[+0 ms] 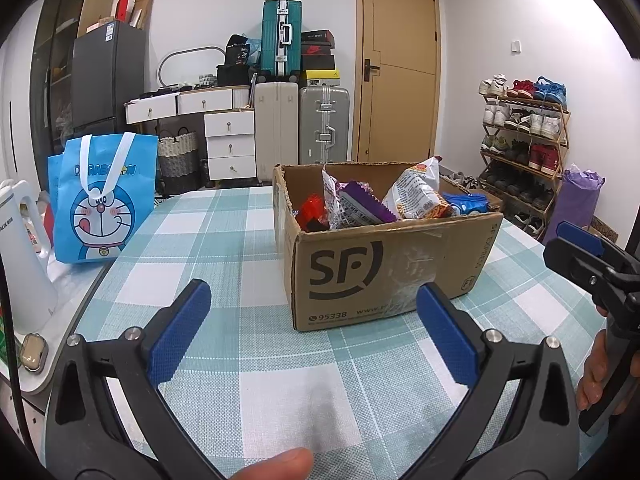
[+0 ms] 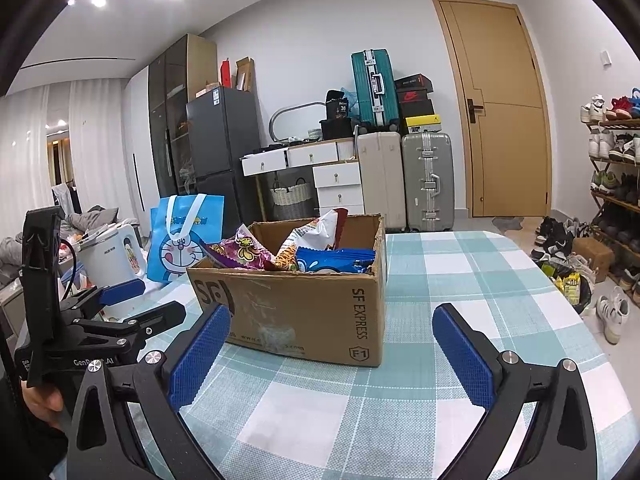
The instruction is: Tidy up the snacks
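Observation:
An open cardboard box marked SF stands on the checked tablecloth. Several snack packets sit inside: a purple packet, an orange-and-white noodle packet, a blue packet and a red one. My left gripper hovers open just in front of the box, nothing between its blue pads. My right gripper is open too, near the box's front right corner. Each gripper shows at the edge of the other's view.
A blue cartoon tote bag stands at the table's left edge beside a white kettle. Behind the table are suitcases, white drawers and a door. A shoe rack lines the right wall.

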Demonstrator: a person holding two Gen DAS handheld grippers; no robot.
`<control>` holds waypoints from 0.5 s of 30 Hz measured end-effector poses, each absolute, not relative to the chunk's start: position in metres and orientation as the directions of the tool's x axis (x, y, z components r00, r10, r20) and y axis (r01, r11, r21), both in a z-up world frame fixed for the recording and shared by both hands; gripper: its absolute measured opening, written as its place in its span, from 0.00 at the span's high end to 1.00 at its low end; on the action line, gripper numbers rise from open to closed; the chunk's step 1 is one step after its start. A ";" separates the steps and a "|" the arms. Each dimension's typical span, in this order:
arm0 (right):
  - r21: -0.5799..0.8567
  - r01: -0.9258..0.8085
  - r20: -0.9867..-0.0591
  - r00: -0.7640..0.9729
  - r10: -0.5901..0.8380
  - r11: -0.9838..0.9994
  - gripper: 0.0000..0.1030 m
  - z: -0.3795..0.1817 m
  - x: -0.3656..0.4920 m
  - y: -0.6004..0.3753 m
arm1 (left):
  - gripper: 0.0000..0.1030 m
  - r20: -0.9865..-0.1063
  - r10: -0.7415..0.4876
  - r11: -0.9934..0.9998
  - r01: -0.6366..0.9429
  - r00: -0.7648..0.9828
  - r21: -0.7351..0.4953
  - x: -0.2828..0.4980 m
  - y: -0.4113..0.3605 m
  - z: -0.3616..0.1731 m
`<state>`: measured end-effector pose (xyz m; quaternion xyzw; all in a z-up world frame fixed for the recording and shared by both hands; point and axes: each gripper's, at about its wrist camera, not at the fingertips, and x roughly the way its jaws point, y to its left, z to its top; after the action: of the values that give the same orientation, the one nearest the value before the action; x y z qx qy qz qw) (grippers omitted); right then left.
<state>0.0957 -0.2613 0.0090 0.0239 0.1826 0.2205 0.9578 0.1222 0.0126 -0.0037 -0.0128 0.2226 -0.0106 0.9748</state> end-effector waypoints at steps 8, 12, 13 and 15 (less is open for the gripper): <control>0.126 -0.414 -0.339 0.836 0.431 0.902 0.00 0.009 0.096 -0.261 | 0.00 -0.432 -0.026 0.999 0.015 0.901 -0.030 0.122 0.013 -0.004; 0.122 -0.415 -0.342 0.835 0.431 0.902 0.00 0.009 0.096 -0.261 | 0.00 -0.433 -0.028 0.999 0.017 0.901 -0.029 0.123 0.012 -0.004; 0.122 -0.416 -0.341 0.835 0.431 0.901 0.00 0.009 0.096 -0.261 | 0.00 -0.433 -0.027 0.999 0.016 0.901 -0.030 0.122 0.013 -0.004; 0.123 -0.416 -0.342 0.834 0.432 0.901 0.00 0.008 0.096 -0.260 | 0.00 -0.432 -0.026 0.999 0.015 0.901 -0.030 0.122 0.013 -0.004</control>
<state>0.0964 -0.2603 0.0084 0.0216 0.1836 0.2216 0.9575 0.1218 0.0128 -0.0039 -0.0131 0.2217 -0.0106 0.9750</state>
